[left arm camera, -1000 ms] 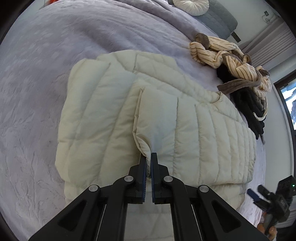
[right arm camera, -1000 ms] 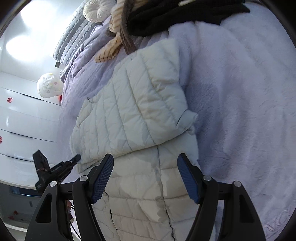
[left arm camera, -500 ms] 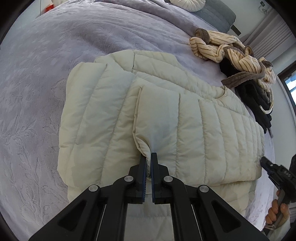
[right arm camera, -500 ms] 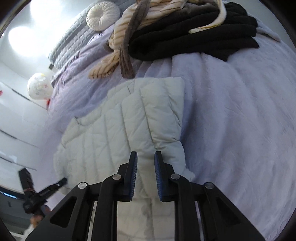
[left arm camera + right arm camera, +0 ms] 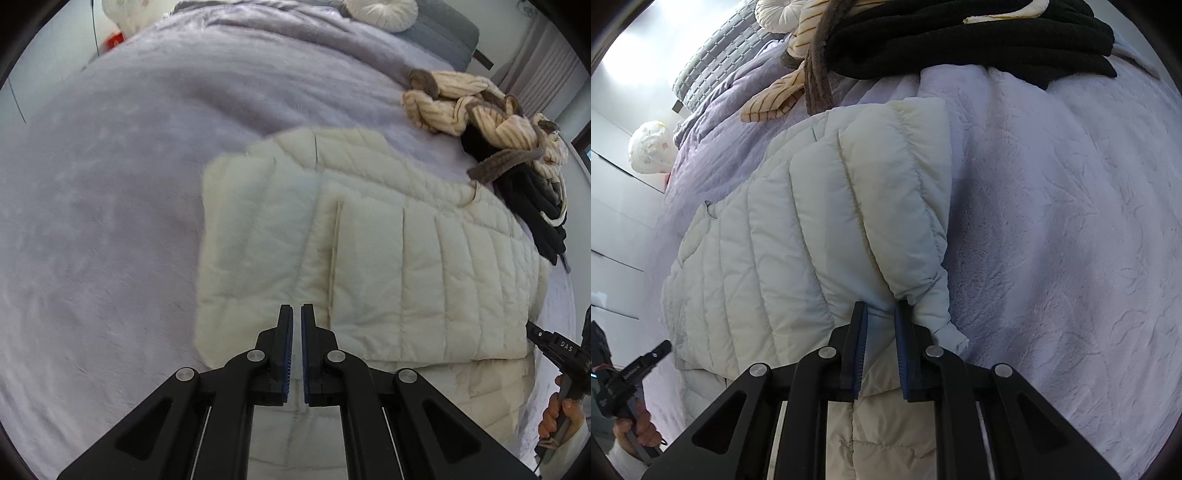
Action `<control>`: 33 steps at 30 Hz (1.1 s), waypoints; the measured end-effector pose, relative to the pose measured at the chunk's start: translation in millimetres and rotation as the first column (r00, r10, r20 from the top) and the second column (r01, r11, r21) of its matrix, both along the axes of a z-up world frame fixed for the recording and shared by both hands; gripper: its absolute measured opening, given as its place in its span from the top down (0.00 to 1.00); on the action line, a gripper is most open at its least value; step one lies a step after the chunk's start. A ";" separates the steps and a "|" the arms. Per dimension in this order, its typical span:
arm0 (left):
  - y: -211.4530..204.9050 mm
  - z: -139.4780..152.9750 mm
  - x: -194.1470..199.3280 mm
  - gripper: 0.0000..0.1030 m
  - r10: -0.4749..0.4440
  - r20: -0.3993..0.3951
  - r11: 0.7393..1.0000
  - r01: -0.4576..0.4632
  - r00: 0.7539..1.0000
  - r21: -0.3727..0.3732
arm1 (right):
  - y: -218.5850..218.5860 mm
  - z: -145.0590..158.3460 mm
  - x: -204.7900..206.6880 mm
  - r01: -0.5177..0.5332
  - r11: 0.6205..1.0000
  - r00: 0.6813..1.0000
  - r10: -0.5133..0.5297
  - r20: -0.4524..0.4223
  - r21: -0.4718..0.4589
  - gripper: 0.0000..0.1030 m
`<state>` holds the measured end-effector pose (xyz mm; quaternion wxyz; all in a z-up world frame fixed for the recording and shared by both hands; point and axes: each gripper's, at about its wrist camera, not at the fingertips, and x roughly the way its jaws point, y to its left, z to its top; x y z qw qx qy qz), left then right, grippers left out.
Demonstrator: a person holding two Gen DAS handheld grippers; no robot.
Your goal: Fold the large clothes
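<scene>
A cream quilted jacket (image 5: 258,240) lies flat on the lilac bed cover (image 5: 110,184). One sleeve (image 5: 424,277) lies folded across its body. My left gripper (image 5: 296,312) hovers just above the jacket, left of that sleeve's cuff, shut with no cloth between its pads. In the right wrist view the other sleeve (image 5: 886,192) runs down to my right gripper (image 5: 880,314). Its jaws are closing, and the bunched sleeve end is pinched between the blue pads. Each gripper also shows at the other view's edge, the right gripper (image 5: 554,345) and the left gripper (image 5: 646,363).
A pile with a striped cream sweater (image 5: 472,107) and a black garment (image 5: 960,40) lies beyond the jacket. A round white cushion (image 5: 380,11) rests against the grey headboard (image 5: 443,33). White cupboard fronts (image 5: 613,221) stand beside the bed.
My left gripper has come off the sleeve cuff and risen to the left; the sleeve now lies flat. My right gripper went from wide open to closed on the other sleeve's end.
</scene>
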<state>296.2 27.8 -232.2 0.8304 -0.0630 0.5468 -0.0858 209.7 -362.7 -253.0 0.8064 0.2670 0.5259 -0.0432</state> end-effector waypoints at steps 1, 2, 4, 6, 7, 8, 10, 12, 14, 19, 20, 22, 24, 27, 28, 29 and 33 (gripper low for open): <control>-1.4 3.8 0.9 0.95 -0.010 0.011 1.000 0.010 1.000 -0.002 | -0.3 -0.6 -1.4 -0.002 1.000 1.000 0.002 0.001 -0.003 0.86; -6.4 9.1 2.0 0.95 -0.034 0.028 0.999 0.034 0.999 -0.012 | 0.5 -0.5 -1.2 -0.006 1.000 1.000 0.006 0.001 -0.008 0.86; -18.3 11.4 3.7 0.95 -0.070 0.042 0.997 0.071 0.997 -0.024 | 2.6 -0.7 -0.8 -0.009 1.000 1.000 0.009 0.000 -0.015 0.86; -38.7 2.9 4.7 0.95 -0.113 0.036 0.994 0.112 0.993 0.007 | 5.4 0.0 0.0 -0.011 1.000 1.000 0.011 -0.002 -0.027 0.86; -46.7 -5.0 5.5 0.95 -0.126 0.023 0.991 0.125 0.992 0.037 | 6.8 0.4 0.6 -0.024 0.999 1.000 0.024 -0.007 -0.030 0.86; -53.4 -14.7 6.5 0.95 -0.136 0.004 0.989 0.135 0.991 0.066 | 8.4 1.0 1.5 -0.036 0.998 0.999 0.036 -0.007 -0.045 0.86; -59.6 -30.1 7.5 0.95 -0.137 -0.026 0.985 0.139 0.990 0.101 | 13.0 2.1 1.9 -0.063 0.995 0.998 0.063 -0.008 -0.076 0.85; -61.1 -41.8 6.6 0.95 -0.136 -0.046 0.983 0.141 0.990 0.119 | 13.7 3.5 0.5 -0.076 0.994 0.997 0.076 0.000 -0.073 0.83; -59.9 -44.5 7.2 0.95 -0.135 -0.051 0.982 0.141 0.989 0.122 | 12.6 4.9 -1.4 -0.081 0.994 0.997 0.082 0.006 -0.068 0.82; -58.9 -33.7 9.9 0.95 -0.114 -0.054 0.986 0.120 0.992 0.117 | 7.7 13.9 -6.9 -0.060 0.997 0.998 0.061 0.014 -0.044 0.82; -57.0 -28.0 8.6 0.95 -0.110 -0.046 0.987 0.114 0.993 0.115 | 7.1 19.1 -9.7 -0.052 0.998 0.998 0.053 0.019 -0.040 0.82; -51.8 -18.7 4.0 0.95 -0.104 -0.031 0.987 0.107 0.994 0.120 | 8.0 28.5 -15.6 -0.052 0.998 0.998 0.053 0.030 -0.032 0.82; -47.3 -8.8 -1.0 0.95 -0.097 -0.018 0.987 0.098 0.995 0.128 | 10.3 37.4 -22.7 -0.060 0.998 0.997 0.061 0.038 -0.025 0.81; -42.2 2.5 -7.5 0.95 -0.085 -0.012 0.988 0.085 0.996 0.130 | 12.4 42.8 -31.1 -0.059 0.998 0.998 0.060 0.028 -0.010 0.65; -42.0 4.9 -8.4 0.95 -0.085 -0.016 0.988 0.086 0.996 0.129 | 13.1 43.6 -34.5 -0.053 0.999 0.998 0.054 0.023 -0.003 0.57; -40.1 6.9 -11.8 0.95 -0.088 -0.025 0.988 0.090 0.996 0.126 | 14.3 44.6 -37.6 -0.050 0.999 0.999 0.050 0.020 0.000 0.56; -36.6 9.8 -29.0 0.95 -0.098 -0.041 0.984 0.103 0.994 0.143 | 21.0 46.3 -49.9 -0.049 0.999 0.999 0.049 0.008 0.019 0.54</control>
